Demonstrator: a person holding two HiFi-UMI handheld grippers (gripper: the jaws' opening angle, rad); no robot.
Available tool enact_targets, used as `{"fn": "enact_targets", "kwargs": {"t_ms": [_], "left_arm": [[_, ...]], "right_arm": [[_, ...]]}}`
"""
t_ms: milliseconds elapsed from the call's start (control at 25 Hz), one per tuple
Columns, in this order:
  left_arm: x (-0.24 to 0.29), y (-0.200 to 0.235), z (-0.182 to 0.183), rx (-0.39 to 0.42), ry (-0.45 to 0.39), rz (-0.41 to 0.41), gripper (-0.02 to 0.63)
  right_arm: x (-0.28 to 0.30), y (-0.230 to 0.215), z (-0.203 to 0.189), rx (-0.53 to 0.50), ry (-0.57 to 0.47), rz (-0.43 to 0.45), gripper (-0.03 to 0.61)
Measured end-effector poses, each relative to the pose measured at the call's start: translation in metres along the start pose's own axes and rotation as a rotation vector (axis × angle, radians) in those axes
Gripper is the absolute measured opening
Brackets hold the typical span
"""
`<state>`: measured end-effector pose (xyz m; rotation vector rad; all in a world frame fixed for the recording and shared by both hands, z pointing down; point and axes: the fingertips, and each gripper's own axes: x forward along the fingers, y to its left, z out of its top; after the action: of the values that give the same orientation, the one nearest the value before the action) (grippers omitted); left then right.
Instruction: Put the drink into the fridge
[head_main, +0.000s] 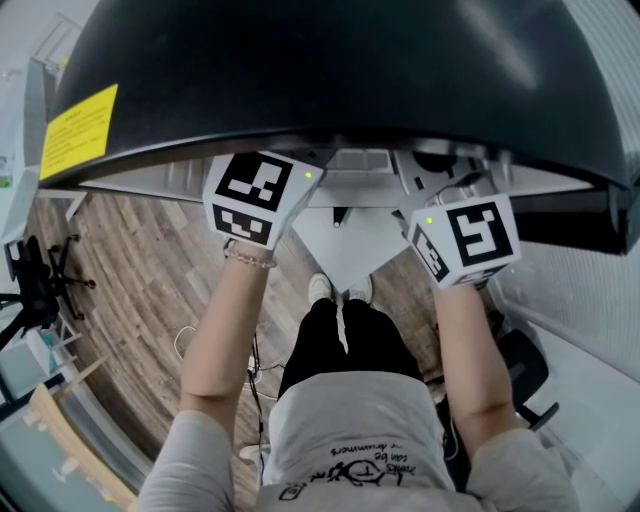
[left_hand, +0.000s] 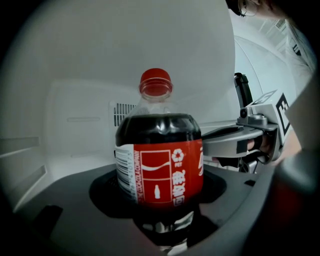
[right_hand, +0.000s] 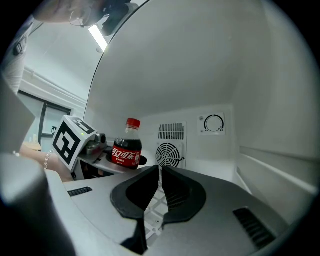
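Closed wide on the upright cola bottle inside the fridge, the jaws of the left gripper should lower it level and part only once it stands, while the right gripper nearby is empty, jaws together.

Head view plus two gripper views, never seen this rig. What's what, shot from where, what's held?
No robot here: a person holds a two-jaw gripper in each hand. The head view looks down from the person's head at both arms; the marker cubes belong to the grippers. Each gripper view looks along that gripper's own jaws. Both reach into the fridge, white inside. The left gripper is closed on an upright cola bottle with a red cap. The right gripper is shut and empty. Whether the bottle is set down yet is not visible.
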<state>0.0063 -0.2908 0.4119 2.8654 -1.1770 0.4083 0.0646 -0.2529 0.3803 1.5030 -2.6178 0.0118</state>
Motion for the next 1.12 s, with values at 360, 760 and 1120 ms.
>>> {"fn": "enact_targets", "kwargs": {"t_ms": [360,760,1120], "left_arm": [[0.006,-0.007,-0.006,0.016,0.076,-0.026,0.313],[0.004,-0.003,-0.002,0.007,0.058,-0.03,0.324],[0.005,-0.006,0.004,0.02,0.041,-0.044,0.332]], "right_arm": [[-0.001,0.0,0.002,0.002,-0.005,-0.001,0.044],[0.001,0.002,0.0,0.002,-0.002,0.003,0.044],[0.003,0.006,0.001,0.003,-0.001,0.004,0.044]]}}
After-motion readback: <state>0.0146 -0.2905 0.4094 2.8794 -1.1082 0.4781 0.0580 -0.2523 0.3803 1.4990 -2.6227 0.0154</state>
